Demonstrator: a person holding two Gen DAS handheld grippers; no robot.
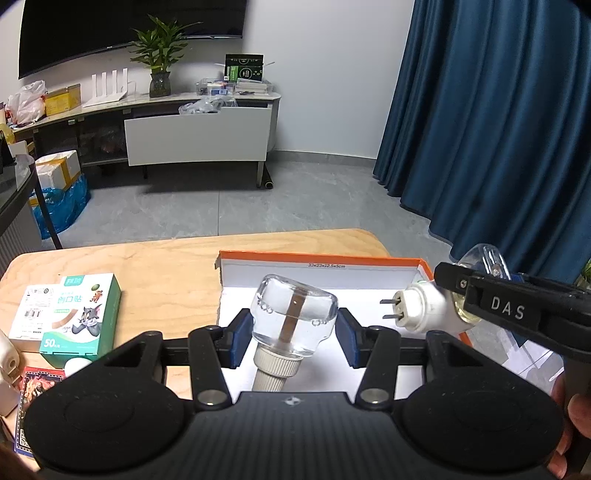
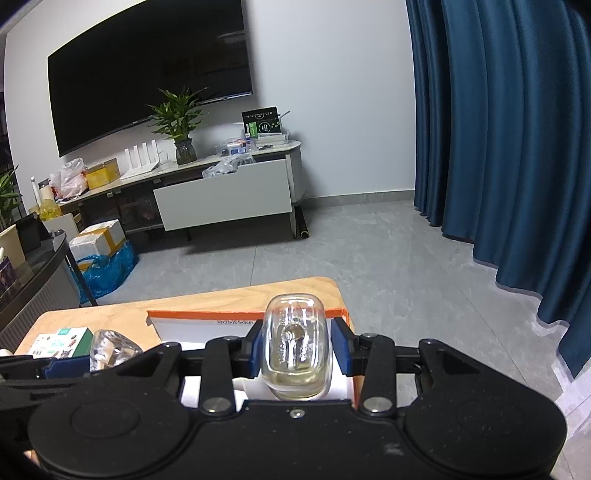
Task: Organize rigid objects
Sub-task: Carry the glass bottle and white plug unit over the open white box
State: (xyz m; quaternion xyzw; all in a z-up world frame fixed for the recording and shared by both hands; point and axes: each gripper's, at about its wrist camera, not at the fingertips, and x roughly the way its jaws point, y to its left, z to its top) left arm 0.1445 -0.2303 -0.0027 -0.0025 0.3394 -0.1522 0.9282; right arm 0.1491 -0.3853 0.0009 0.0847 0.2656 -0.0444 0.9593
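Two grippers, jaws each clamping one glass bottle (image 1: 293, 317) (image 2: 293, 350); one box (image 1: 424, 266)

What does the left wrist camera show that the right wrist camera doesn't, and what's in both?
Only the left wrist view shows the two plug prongs on the white plug-in unit, the playing-card pack, and the ribbed cap of the left gripper's clear bottle. Only the right wrist view shows the right gripper from behind, its pads against a bottle of yellowish liquid. Both show the orange-rimmed box, the green bandage box, the wooden table and the TV.
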